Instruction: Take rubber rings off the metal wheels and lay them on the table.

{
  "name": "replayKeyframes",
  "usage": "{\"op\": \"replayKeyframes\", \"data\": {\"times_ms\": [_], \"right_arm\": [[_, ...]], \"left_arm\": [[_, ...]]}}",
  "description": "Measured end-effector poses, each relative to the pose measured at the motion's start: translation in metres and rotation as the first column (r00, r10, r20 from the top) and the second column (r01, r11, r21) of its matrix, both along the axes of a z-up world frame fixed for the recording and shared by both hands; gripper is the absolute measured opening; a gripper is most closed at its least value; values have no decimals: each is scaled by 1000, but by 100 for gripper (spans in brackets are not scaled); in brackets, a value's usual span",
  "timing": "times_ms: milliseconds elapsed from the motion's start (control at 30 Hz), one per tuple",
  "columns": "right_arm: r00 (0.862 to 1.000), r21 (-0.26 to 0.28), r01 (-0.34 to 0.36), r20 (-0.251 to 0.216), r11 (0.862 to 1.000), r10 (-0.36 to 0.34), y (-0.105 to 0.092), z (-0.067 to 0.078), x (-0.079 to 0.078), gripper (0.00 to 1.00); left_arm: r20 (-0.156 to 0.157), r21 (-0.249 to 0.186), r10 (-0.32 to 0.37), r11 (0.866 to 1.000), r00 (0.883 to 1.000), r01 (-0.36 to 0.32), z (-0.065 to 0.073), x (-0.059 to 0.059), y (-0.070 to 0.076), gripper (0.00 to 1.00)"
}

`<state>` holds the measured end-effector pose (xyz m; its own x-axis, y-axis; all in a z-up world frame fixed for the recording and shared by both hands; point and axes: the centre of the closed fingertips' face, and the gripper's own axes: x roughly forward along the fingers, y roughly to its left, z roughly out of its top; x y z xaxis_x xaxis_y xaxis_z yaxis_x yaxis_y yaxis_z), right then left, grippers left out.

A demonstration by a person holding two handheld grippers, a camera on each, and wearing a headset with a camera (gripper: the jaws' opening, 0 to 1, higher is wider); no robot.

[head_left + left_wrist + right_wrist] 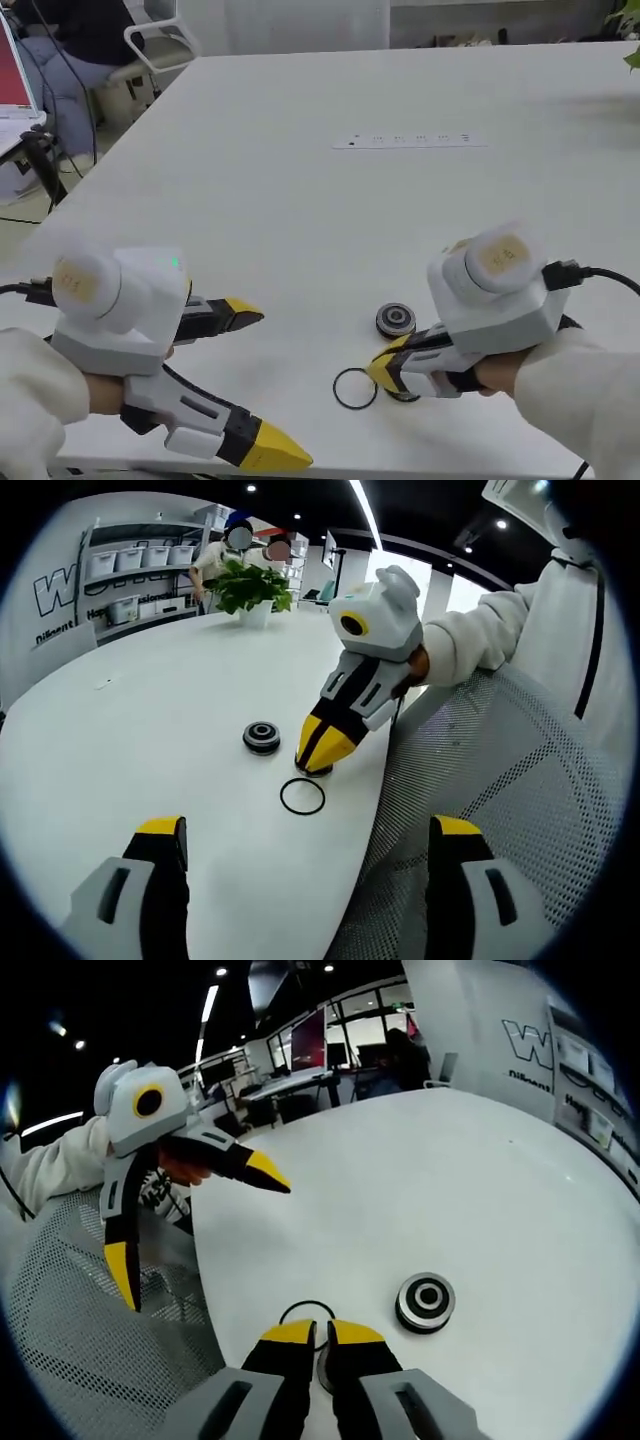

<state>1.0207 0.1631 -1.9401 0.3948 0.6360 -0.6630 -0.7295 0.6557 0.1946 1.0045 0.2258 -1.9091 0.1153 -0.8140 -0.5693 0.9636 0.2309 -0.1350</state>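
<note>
A loose black rubber ring (355, 388) lies flat on the white table (300, 220) near its front edge. My right gripper (380, 372) is just right of the ring, its yellow tips closed on a small metal wheel (402, 396) that rests on the table. A second metal wheel (396, 320), with its dark rubber ring still on, stands a little farther back. In the right gripper view the ring (305, 1312) lies beyond the jaws and the second wheel (425, 1302) is to the right. My left gripper (275, 388) hovers at the lower left, jaws wide apart and holding nothing.
A flush socket strip (410, 140) sits mid-table. A person and a chair (160, 40) are at the far left corner. A potted plant (245, 585) stands at the far end. A mesh chair (480, 780) is against the near edge.
</note>
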Motion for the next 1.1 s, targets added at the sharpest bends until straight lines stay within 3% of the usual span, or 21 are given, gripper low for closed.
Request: {"op": "replayKeyframes", "data": {"times_ms": [400,633,1100], "right_arm": [[1000,29,-10,-12,1000,10,3,6,-3,6],[1000,58,-12,2,998,12,3,19,-1,7],[998,137,57,34,989,-62,-12,46,14,14]], "left_arm": [[0,-2,1,1000,1000,-1,2,-1,-2,99],[0,7,-2,1000,1000,2,0,-2,-1,99],[15,8,-16,1000,1000,16,1,-1,-3,96]]}}
